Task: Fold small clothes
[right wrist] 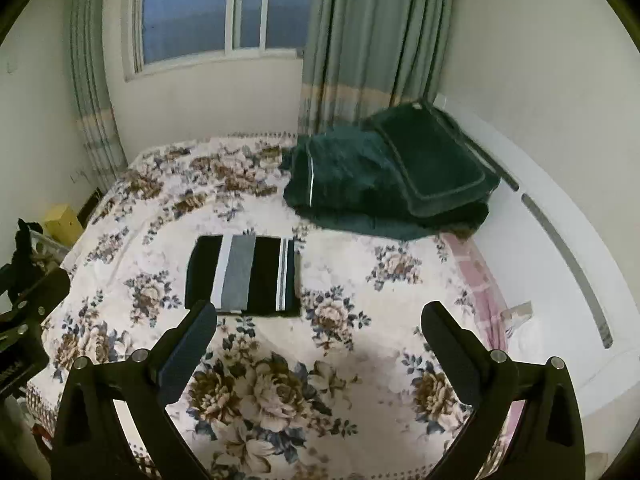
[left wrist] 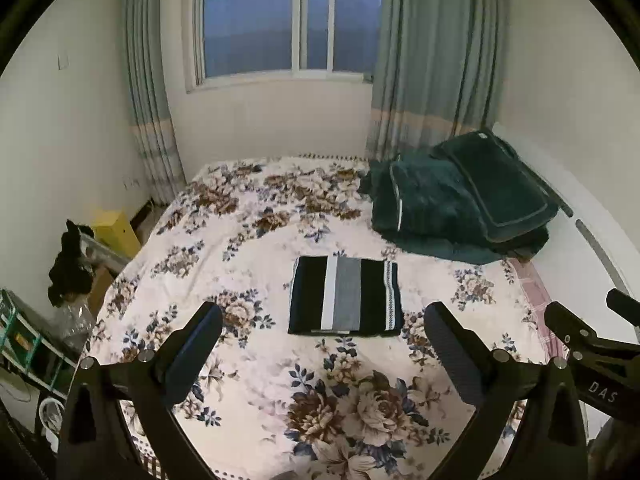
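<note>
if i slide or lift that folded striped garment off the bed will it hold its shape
Probably not if lifted: the folded striped garment looks like soft layered fabric, so pinching one edge would likely let it droop and unfold. Pushed, it may bunch, since the floral bedspread is soft too. It looks light and not fragile.

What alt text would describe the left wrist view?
A folded striped garment lies flat on a floral bed sheet, beyond the open, empty left gripper. Dark green bedding is piled by the curtained window.
</note>
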`<state>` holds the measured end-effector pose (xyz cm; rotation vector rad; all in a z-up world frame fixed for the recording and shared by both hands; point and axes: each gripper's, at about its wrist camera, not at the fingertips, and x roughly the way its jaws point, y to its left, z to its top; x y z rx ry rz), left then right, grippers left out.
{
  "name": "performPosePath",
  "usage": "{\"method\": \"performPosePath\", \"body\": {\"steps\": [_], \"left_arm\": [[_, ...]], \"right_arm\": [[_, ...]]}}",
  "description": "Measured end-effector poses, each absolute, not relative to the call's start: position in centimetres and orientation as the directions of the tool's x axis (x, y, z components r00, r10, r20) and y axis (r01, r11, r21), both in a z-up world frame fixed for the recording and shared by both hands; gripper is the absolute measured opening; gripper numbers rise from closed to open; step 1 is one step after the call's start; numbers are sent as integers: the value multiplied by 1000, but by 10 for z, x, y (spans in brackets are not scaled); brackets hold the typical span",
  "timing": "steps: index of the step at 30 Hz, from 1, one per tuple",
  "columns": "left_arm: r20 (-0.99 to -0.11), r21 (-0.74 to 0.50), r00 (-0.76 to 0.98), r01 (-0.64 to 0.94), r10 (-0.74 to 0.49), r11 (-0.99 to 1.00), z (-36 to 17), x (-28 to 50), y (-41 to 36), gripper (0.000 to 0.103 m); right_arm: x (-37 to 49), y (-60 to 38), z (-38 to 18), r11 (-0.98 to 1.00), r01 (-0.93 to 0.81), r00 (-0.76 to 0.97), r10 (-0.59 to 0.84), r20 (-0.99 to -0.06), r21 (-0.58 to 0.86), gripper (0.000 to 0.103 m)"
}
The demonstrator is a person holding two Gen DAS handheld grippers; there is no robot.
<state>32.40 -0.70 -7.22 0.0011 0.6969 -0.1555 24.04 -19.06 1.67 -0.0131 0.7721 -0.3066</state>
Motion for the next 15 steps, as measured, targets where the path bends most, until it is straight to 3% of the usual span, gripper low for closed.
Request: {"method": "performPosePath", "body": {"steps": [15], "left_arm": [[-591,-53,796,124,-131,991,-42,276,1,103]], "right_arm": [[181,-180,69,960,253,740,-274,-614,-124,103]]}}
